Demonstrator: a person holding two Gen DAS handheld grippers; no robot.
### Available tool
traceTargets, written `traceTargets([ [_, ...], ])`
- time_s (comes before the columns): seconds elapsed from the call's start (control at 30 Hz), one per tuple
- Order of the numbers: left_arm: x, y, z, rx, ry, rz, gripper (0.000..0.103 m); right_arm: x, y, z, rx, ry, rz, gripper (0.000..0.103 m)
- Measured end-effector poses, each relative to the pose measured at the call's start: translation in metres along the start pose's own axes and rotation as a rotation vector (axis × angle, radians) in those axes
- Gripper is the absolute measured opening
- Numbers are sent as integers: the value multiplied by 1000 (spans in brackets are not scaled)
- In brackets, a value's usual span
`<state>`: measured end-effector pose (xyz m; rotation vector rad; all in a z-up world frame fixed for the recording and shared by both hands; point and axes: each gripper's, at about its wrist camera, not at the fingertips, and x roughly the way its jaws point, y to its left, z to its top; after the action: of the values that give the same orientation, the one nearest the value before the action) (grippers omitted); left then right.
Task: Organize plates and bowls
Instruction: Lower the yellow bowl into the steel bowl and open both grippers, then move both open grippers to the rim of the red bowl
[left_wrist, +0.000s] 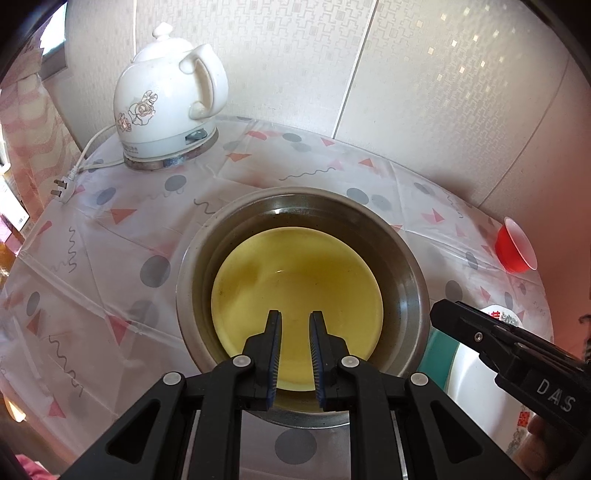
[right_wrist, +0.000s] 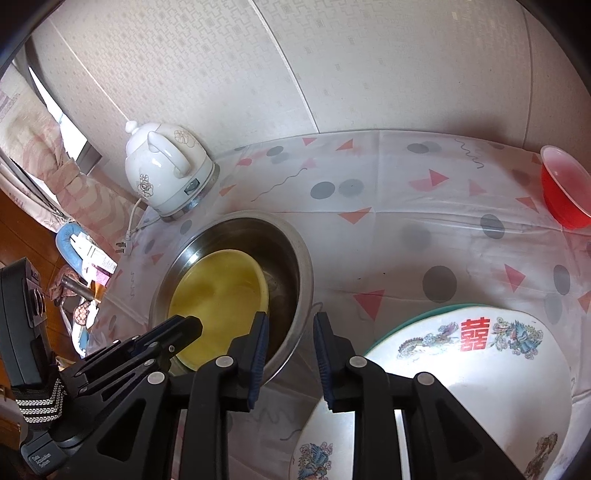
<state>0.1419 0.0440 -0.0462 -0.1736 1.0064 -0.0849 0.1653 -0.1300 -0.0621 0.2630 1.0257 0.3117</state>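
While yellow plate (left_wrist: 295, 291) sits in steel basin (left_wrist: 399, 251), both grippers' jaws parted, holding nothing.

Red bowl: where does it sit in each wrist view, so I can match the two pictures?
Left wrist: the red bowl lies at the far right edge, on the tablecloth, right of the steel basin.
Right wrist: the red bowl is at the upper right edge, far from the basin.
Shared landmark: the white kettle, at the table's back left in both views.
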Motion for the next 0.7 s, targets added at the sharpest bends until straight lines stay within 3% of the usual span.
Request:
traceTargets([
  [0.33, -14, -15, -3, 30, -22, -6, 16, -22, -26, -4, 78, -41, 6, 34],
  [0.7, -32, -47, -4, 142, -75, 1, 19, -51, -72, -10, 186, -104, -33, 36],
])
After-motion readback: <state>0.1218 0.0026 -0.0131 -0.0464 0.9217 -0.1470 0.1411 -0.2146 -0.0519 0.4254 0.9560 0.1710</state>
